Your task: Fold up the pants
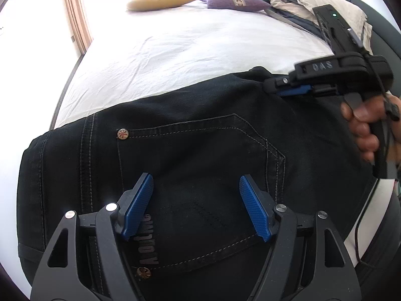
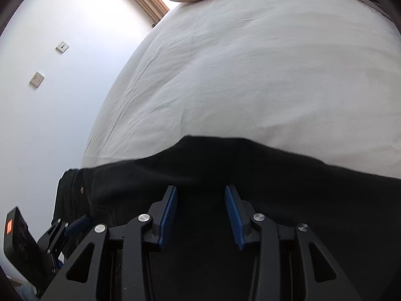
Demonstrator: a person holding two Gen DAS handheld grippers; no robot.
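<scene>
Setting: a bed (image 1: 190,47) with a white sheet is filling the room's middle; a yellow pillow (image 1: 160,0) and a purple pillow (image 1: 233,0) are lying at the far end, and a heap of other clothes (image 1: 300,2) is sitting at the far right.

Pants: dark denim pants (image 1: 188,150) are lying flat on the near part of the bed, seat side up, with a stitched back pocket (image 1: 200,165) and two metal rivets showing.

Direction: the waistband end is lying toward the left; the long axis is running left to right across the bed, and the legs, I judge, are trailing off to the right, out of view.

Left gripper: the left gripper (image 1: 195,205) is hovering over the back pocket with its blue pads spread wide, holding nothing.

Right gripper: the right gripper (image 2: 200,213) is poised over the far edge of the denim, its pads apart at a middling gap, gripping nothing that I can see.

Why so placed: the two grippers are standing apart along the fabric, probably so each can take a share of one edge and lift it evenly.

Stage: the fold seems to be just getting lined up, with no cloth pinched yet.
</scene>
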